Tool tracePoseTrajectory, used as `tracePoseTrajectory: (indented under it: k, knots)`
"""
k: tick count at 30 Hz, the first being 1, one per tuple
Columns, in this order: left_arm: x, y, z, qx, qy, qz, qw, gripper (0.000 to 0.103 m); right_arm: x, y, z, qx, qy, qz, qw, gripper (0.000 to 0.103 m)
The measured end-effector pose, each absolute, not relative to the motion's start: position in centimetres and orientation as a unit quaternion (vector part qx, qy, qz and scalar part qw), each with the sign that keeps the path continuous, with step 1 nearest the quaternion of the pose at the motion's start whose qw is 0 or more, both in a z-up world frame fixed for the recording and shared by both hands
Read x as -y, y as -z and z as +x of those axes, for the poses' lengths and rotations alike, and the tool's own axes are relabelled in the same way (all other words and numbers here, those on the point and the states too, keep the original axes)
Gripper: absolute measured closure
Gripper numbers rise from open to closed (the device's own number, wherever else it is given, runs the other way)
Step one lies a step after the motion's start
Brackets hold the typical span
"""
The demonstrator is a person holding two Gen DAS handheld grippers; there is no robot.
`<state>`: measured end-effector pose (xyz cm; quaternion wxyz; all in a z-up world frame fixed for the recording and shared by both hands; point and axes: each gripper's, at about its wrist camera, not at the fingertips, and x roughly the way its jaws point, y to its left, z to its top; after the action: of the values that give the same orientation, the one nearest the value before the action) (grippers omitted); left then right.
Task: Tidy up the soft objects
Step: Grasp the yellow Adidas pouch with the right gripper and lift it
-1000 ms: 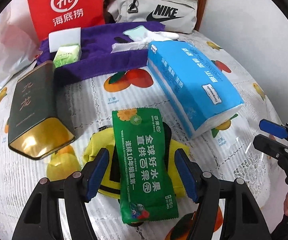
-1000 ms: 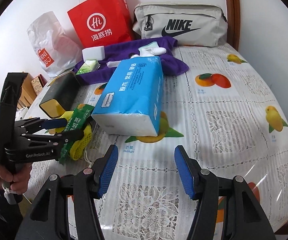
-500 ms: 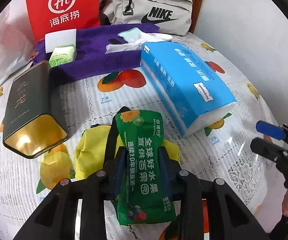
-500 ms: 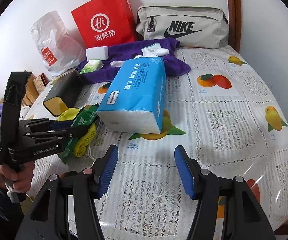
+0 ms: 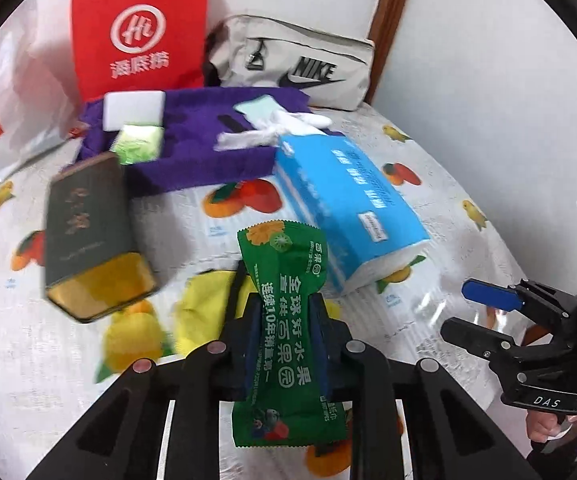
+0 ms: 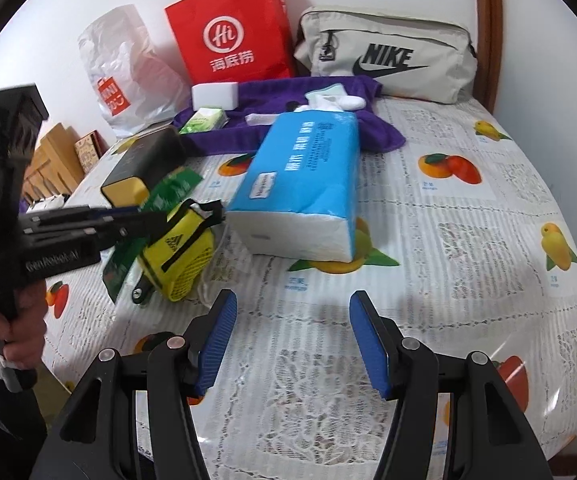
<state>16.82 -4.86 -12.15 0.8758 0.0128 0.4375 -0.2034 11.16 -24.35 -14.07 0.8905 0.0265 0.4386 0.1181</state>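
The left tongs [image 5: 286, 344] have just been closing, and now they pinch the green wipes packet [image 5: 284, 344] at its middle, so that the packet is squeezed narrow between the pads. In the right wrist view the packet seems lifted a little above the yellow pouch [image 6: 182, 252] that lies under it, though how clear it is of the pouch cannot be told. The step in hand looks like the pick-up of this soft packet.

The right tongs [image 6: 288, 342] stand spread with nothing between them, low over the bare cloth, to the right of the left tongs.

The next move probably calls for carrying the packet forward, beyond the left tongs, to the purple cloth [image 5: 208, 152] where a small green tissue pack [image 5: 138, 144] and a white sponge block [image 5: 134, 110] already lie together. The packet is limp, so its loose ends may catch on the dark tin [image 5: 88, 236] just left of the tongs or on the blue tissue pack [image 5: 348, 208] just right of them.

The table [image 6: 468, 240] carries a white lace cloth printed with fruit under a clear cover. At its far end, against a white wall, stand a red paper bag [image 6: 232, 32], a white plastic bag [image 6: 124, 68] and a grey Nike bag [image 6: 388, 56]. A hand [image 6: 12, 332] holds the grip of the left tongs.
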Motion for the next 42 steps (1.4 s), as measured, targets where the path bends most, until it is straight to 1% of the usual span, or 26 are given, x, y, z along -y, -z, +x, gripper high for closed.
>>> tracePoseTrajectory:
  k: [4,8,12,16,23,25,28,34,36,37,38,39,41,42]
  knots:
    - [2.4,11.8,16.6,-0.438,0.178,0.006,0.881,0.081,23.0,14.1,11.3,-0.438,-0.142,0.025,0.887,0.044]
    - [-0.7,12.5,16.4,-0.444,0.144,-0.01,0.884,0.081,20.9,14.3,12.0,-0.434,-0.168,0.013,0.885,0.029]
    - [-3.2,13.3,16.1,-0.45,0.125,-0.028,0.884,0.081,19.1,14.4,12.6,-0.433,-0.184,0.006,0.883,0.027]
    - [-5.1,14.2,16.0,-0.454,0.108,-0.039,0.884,0.08,16.4,14.3,13.2,-0.419,-0.205,-0.027,0.884,0.018]
    - [-7.2,15.5,16.0,-0.46,0.1,-0.062,0.88,0.08,11.8,14.7,14.2,-0.399,-0.217,-0.108,0.884,0.017]
    - [-7.5,15.7,16.1,-0.461,0.101,-0.068,0.879,0.08,10.8,15.1,14.6,-0.397,-0.225,-0.122,0.881,0.014]
    - [-7.8,16.0,16.2,-0.462,0.104,-0.071,0.878,0.08,9.5,16.1,15.5,-0.403,-0.217,-0.145,0.877,0.013]
    - [-8.1,16.2,16.2,-0.461,0.117,-0.077,0.876,0.079,8.7,18.6,17.4,-0.439,-0.182,-0.16,0.865,0.013]
    - [-8.1,16.3,16.2,-0.462,0.12,-0.078,0.876,0.079,9.0,18.8,17.6,-0.442,-0.181,-0.156,0.865,0.017]
    - [-8.1,16.3,16.2,-0.462,0.121,-0.077,0.875,0.079,9.2,18.7,17.6,-0.441,-0.181,-0.153,0.866,0.031]
    - [-8.1,16.3,16.2,-0.463,0.122,-0.077,0.875,0.079,9.5,18.5,17.6,-0.44,-0.177,-0.148,0.868,0.037]
    - [-8.2,16.4,16.2,-0.463,0.122,-0.076,0.875,0.079,9.9,18.1,17.5,-0.442,-0.18,-0.142,0.867,0.038]
    - [-8.2,16.4,16.2,-0.464,0.123,-0.077,0.874,0.079,10.5,17.5,17.4,-0.442,-0.195,-0.125,0.867,0.057]
    - [-8.1,16.4,16.1,-0.464,0.124,-0.078,0.874,0.079,10.9,17.0,17.3,-0.439,-0.203,-0.114,0.868,0.06]
